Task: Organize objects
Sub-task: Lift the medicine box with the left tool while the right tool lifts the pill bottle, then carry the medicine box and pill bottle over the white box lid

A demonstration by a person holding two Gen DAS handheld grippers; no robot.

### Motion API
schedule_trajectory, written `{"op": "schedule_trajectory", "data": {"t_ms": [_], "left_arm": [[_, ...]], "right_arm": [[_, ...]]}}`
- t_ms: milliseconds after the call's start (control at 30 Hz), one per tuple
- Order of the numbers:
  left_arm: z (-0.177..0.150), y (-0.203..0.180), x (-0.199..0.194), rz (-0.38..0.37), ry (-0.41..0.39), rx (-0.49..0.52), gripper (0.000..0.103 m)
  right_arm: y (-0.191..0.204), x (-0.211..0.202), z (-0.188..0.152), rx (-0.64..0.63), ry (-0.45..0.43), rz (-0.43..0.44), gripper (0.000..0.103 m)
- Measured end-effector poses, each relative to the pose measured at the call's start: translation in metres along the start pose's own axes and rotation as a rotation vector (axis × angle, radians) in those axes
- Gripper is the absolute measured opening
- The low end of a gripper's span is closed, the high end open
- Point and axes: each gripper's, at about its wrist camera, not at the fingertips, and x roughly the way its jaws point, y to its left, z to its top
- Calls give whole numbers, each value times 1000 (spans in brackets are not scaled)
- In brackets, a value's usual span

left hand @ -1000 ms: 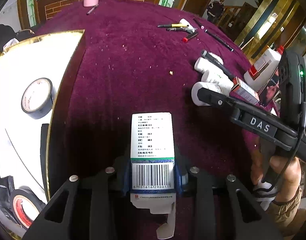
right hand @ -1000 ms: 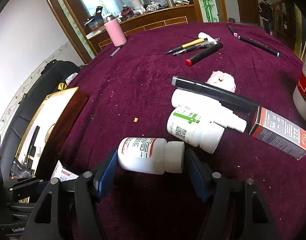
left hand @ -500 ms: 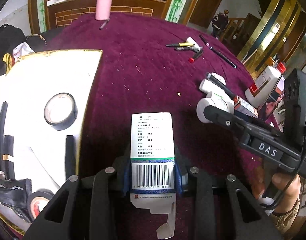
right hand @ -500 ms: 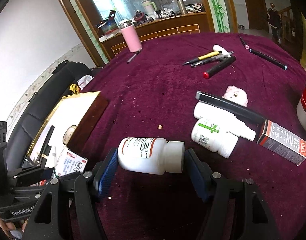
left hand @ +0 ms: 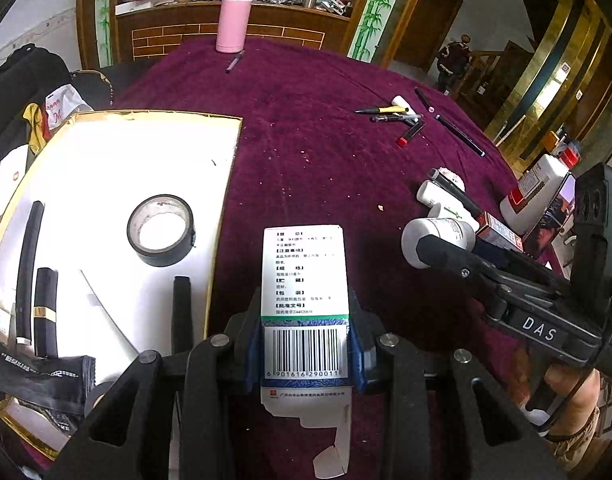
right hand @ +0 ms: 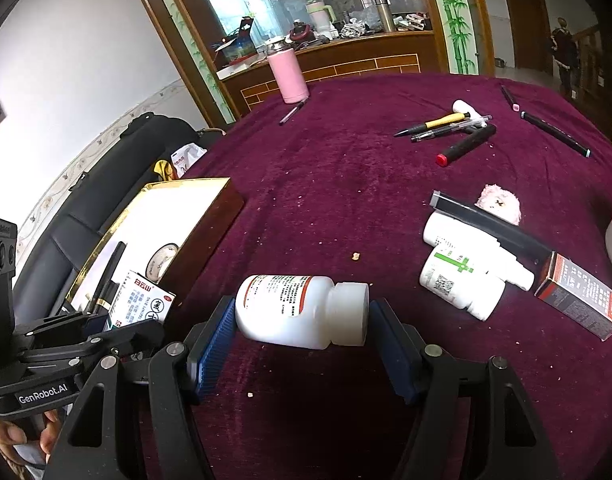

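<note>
My left gripper [left hand: 304, 344] is shut on a white medicine box [left hand: 304, 280] with a barcode, held above the purple tablecloth beside the right edge of a gold-rimmed white box [left hand: 225, 184]. My right gripper [right hand: 301, 332] is shut on a white pill bottle [right hand: 297, 310] lying sideways, held above the cloth. The left gripper with its box also shows in the right wrist view [right hand: 137, 302], at the box's near corner. The right gripper also shows in the left wrist view [left hand: 446, 250].
The white box holds a black tape roll [left hand: 161, 230], black sticks and a pouch. On the cloth lie two white bottles [right hand: 460, 280], a red-black carton [right hand: 582, 300], a black bar, a pink fluffy thing [right hand: 500, 202], pens [right hand: 446, 126] and a pink flask [right hand: 287, 74].
Both grippers have risen and drawn back with their loads. The left gripper has shifted so more of the white box's inside shows. The right gripper has moved toward the white box.
</note>
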Motion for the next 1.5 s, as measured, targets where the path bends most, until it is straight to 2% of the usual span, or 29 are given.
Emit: {"op": "schedule_trajectory", "data": {"t_ms": [500, 933, 1500], "left_arm": [[3, 9, -11, 30, -30, -6, 33], [8, 20, -18, 84, -51, -14, 33], [9, 36, -30, 138, -72, -23, 33]], "right_arm": [[14, 0, 3, -35, -2, 20, 72], [21, 2, 5, -49, -3, 34, 72], [54, 3, 17, -125, -18, 64, 72]]}}
